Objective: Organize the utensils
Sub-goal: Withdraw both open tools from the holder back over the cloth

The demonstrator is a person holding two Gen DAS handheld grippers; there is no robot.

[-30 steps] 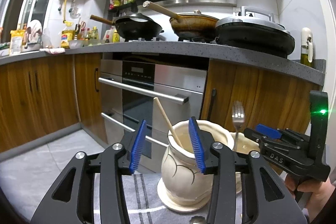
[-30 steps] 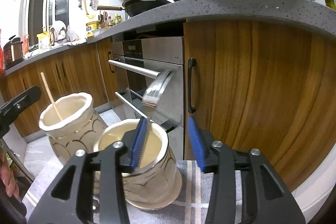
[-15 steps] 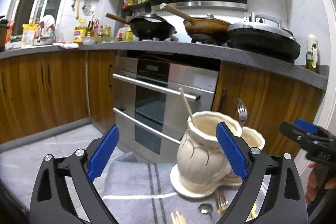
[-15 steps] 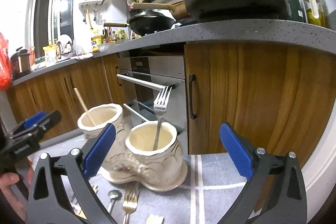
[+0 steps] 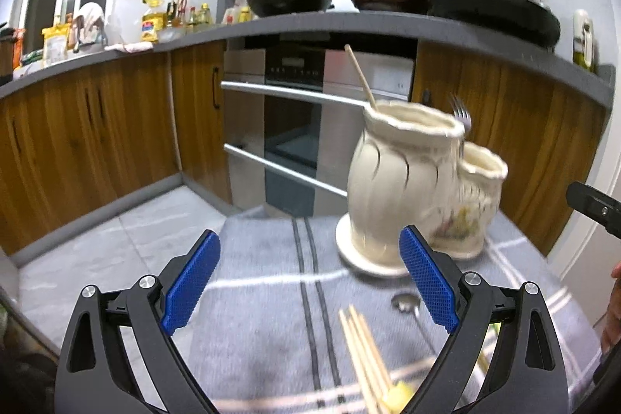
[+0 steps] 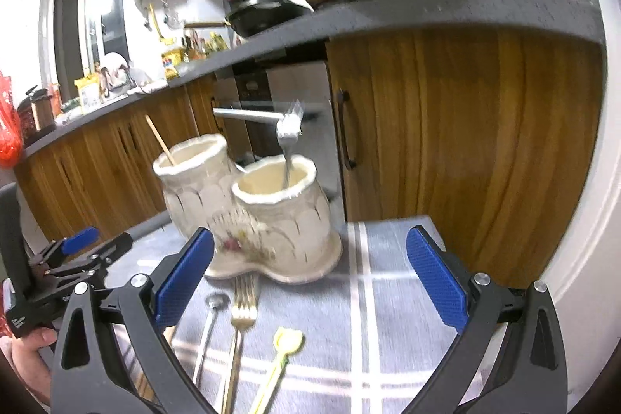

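A cream double-pot utensil holder (image 5: 403,181) (image 6: 248,212) stands on a grey striped cloth (image 5: 271,266) (image 6: 388,282). A wooden chopstick (image 5: 359,76) (image 6: 159,140) leans in the taller pot; a silver fork (image 6: 289,138) (image 5: 462,115) stands in the shorter pot. On the cloth lie wooden chopsticks (image 5: 365,352), a silver spoon (image 6: 209,324) (image 5: 407,305), a gold fork (image 6: 238,328) and a yellow utensil (image 6: 279,359). My left gripper (image 5: 308,282) is open and empty, above the chopsticks. My right gripper (image 6: 310,278) is open and empty, above the loose utensils.
Wooden cabinets (image 6: 446,142) and a steel oven (image 5: 299,127) stand just behind the cloth's far edge. A grey counter (image 5: 388,26) overhead carries pans. The floor (image 5: 97,243) drops away to the left of the cloth.
Both grippers opened wide and drew back from the pots. The fork stays standing in the shorter pot, the chopstick in the taller one. Loose utensils on the cloth came into view.
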